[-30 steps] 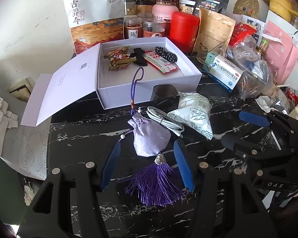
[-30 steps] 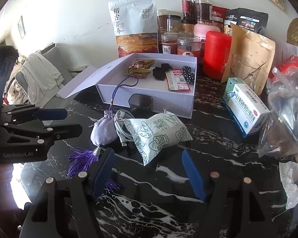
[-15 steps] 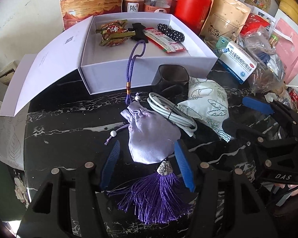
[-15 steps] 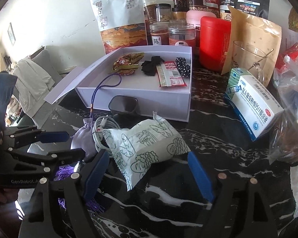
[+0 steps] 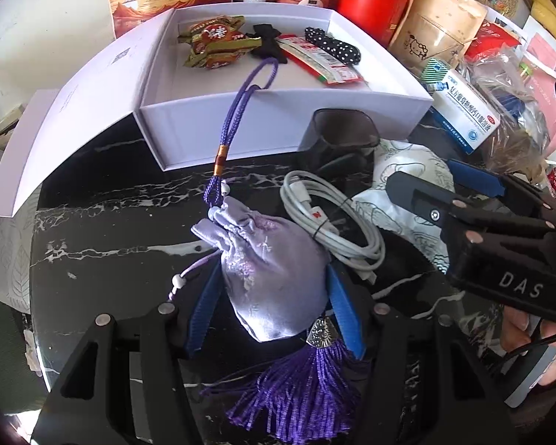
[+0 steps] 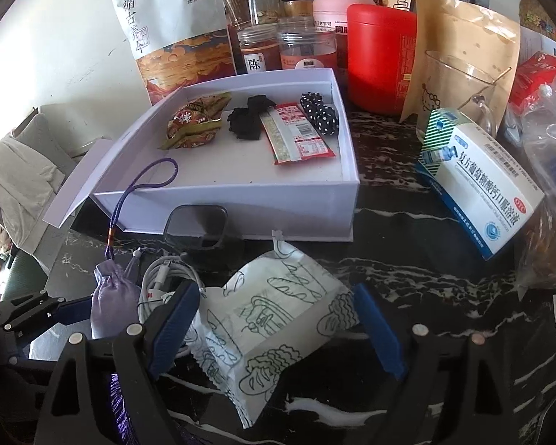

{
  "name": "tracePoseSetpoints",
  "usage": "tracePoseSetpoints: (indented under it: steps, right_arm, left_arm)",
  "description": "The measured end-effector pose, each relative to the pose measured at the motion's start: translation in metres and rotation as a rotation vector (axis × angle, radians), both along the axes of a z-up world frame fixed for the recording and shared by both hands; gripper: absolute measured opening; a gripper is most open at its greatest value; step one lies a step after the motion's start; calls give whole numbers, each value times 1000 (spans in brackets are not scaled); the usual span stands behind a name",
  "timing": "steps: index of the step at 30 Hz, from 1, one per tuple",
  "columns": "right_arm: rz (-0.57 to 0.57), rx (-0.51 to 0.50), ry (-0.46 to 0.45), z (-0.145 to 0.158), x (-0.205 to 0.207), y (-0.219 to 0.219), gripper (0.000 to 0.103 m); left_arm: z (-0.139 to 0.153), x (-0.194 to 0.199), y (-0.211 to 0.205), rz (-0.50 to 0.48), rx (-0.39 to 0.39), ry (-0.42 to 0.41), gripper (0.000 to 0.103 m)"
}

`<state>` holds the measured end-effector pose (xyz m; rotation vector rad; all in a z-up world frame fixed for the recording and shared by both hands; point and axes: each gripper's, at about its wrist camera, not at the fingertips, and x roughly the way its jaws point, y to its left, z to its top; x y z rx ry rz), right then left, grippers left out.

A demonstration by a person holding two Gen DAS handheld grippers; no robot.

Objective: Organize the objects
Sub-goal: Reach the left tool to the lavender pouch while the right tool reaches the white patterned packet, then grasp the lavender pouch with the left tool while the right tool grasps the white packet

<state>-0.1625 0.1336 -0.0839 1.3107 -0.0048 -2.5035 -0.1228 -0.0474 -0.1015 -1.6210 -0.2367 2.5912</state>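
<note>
A lilac silk pouch (image 5: 270, 267) with a purple tassel (image 5: 300, 389) lies on the black marble table; its purple cord loops over the wall of the open white box (image 5: 278, 126). My left gripper (image 5: 272, 293) is open, its blue fingers on either side of the pouch. My right gripper (image 6: 274, 326) is open around a white snack packet (image 6: 270, 319) with line drawings. The pouch also shows in the right wrist view (image 6: 111, 296). A coiled white cable (image 5: 333, 218) lies between pouch and packet.
The box holds candy wrappers (image 6: 192, 122), a black bow (image 6: 248, 118), a red sachet (image 6: 296, 133) and a dotted item (image 6: 318, 111). A dark square cup (image 6: 196, 230) stands before it. A medicine box (image 6: 482, 178), jars (image 6: 304, 48), a red canister (image 6: 378, 59) and bags crowd the back and right.
Both grippers have moved forward and down. The left gripper's fingers now flank the pouch; the right gripper's fingers now flank the snack packet.
</note>
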Motion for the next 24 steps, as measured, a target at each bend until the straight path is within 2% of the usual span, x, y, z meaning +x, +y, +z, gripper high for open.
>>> tracePoseSetpoints:
  steps: [4, 6, 9, 12, 13, 15, 18, 24]
  right_arm:
    - [-7, -5, -15, -3, 3, 2, 86]
    - [-12, -16, -31, -4, 3, 5, 87]
    - [1, -47, -84, -12, 4, 10, 86]
    - [28, -104, -96, -13, 9, 13, 64]
    - [39, -103, -93, -12, 11, 12, 59]
    - [50, -72, -72, -10, 16, 10, 56]
    - [53, -78, -69, -7, 22, 11, 52]
    - [58, -62, -66, -2, 40, 19, 51]
  left_arm:
    - [-3, 2, -9, 12, 21, 16, 56]
    - [-2, 4, -10, 2, 27, 29, 49]
    - [-1, 7, -7, -15, 11, 47, 45]
    - [0, 10, -5, -21, 8, 55, 43]
    - [1, 12, -4, -23, 11, 56, 42]
    - [2, 15, -4, -25, 14, 56, 40]
    - [4, 21, -3, -30, 18, 56, 40]
    - [9, 40, -3, -43, 27, 51, 40]
